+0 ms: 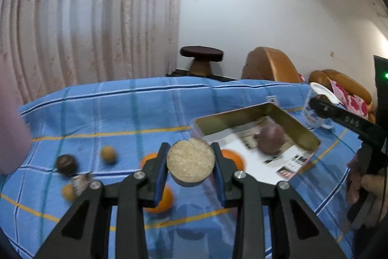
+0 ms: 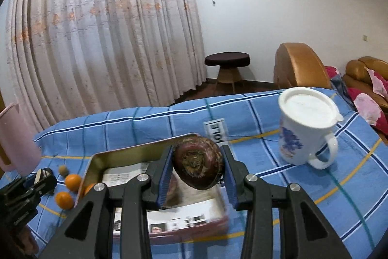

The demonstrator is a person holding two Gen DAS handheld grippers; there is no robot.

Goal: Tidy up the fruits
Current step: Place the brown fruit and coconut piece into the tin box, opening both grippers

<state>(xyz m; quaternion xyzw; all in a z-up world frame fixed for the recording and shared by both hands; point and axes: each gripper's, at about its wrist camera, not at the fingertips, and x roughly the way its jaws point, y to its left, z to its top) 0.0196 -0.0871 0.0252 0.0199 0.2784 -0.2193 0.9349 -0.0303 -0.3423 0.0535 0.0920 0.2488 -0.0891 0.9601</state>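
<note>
I am mid-way through loading the tin [image 1: 303,128]: my left gripper [image 1: 190,165] clamps a rough tan fruit [image 1: 190,162] above the cloth just beside it, my right gripper [image 2: 197,169] clamps a dark fruit [image 2: 197,163] over it, so next I judge each needs lowering in and releasing.

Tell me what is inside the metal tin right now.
Inside the metal tin lie printed paper sheets lining the bottom, with one dark reddish-brown fruit on them. The right gripper holds another dark fruit above it, hiding part of the floor.
</note>
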